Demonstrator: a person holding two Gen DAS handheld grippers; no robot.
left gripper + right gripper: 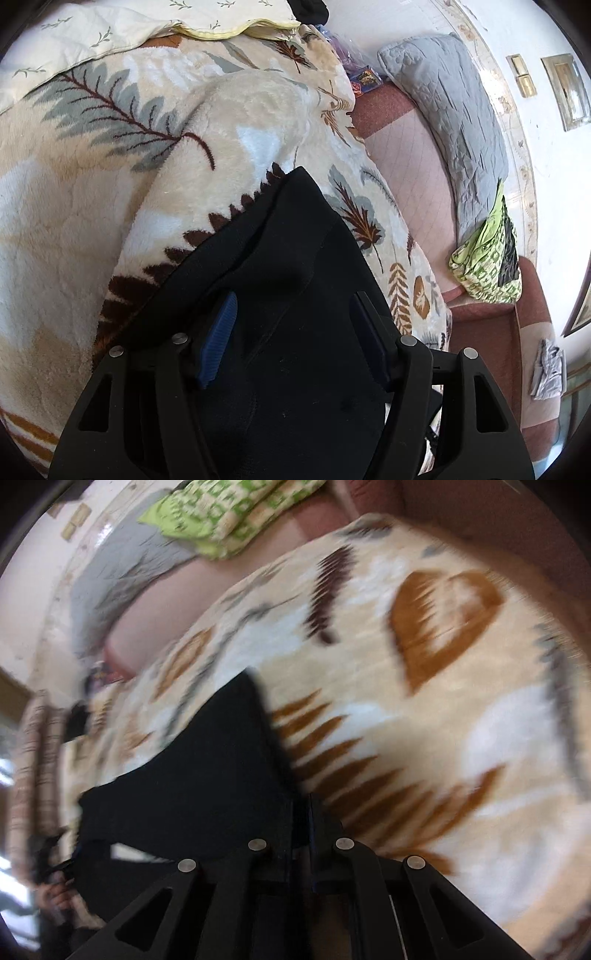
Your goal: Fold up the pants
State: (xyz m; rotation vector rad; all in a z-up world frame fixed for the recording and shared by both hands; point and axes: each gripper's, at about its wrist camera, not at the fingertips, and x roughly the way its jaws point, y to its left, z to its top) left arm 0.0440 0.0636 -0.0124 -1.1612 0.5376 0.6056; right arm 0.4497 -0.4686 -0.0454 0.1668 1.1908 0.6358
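Left jaws released over black pants (295, 258); right jaws clenched on them, leaf-print blanket (92, 184) beneath.

Two wrist fisheyes, close above the leaf-print blanket (92, 177) — both sharing black pants (207, 775) and green pillow (487, 258).
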